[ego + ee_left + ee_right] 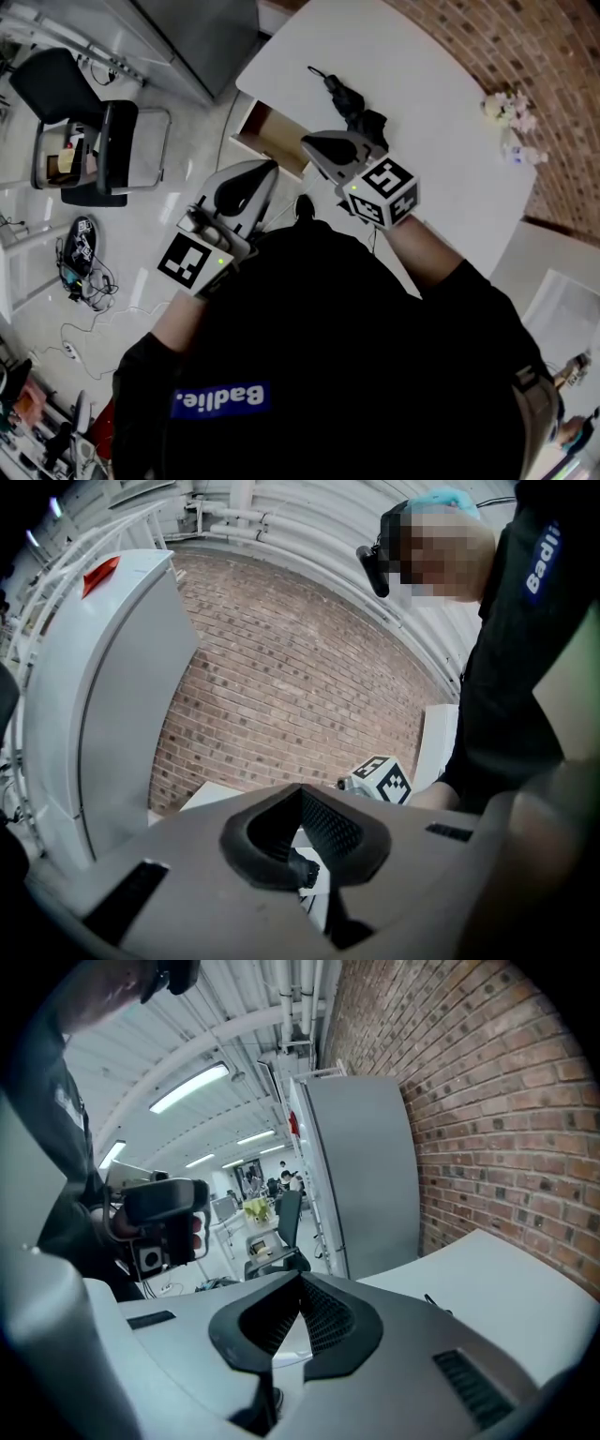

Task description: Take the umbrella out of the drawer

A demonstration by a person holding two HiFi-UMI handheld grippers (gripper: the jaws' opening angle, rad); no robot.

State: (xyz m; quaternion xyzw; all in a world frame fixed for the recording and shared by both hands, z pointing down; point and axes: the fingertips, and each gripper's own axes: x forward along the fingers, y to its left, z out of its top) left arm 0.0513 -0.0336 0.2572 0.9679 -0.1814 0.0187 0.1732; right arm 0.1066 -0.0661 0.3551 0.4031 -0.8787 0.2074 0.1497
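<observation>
A folded black umbrella (354, 105) lies on the white round table (441, 141), its strap trailing toward the far edge. Below the tabletop a wooden drawer (267, 134) stands pulled open, and its inside looks bare. My right gripper (307, 142) hovers over the table's near edge just short of the umbrella, its jaws shut with nothing between them (300, 1279). My left gripper (270, 167) is lower left, beside the drawer's front. Its jaws also meet at the tips and hold nothing (301, 794). Neither gripper touches the umbrella.
A brick wall (525, 56) runs behind the table, with a small bunch of flowers (506, 108) near its right edge. A grey cabinet (197, 37) and a black office chair (94, 141) stand to the left. Cables (80, 262) lie on the floor.
</observation>
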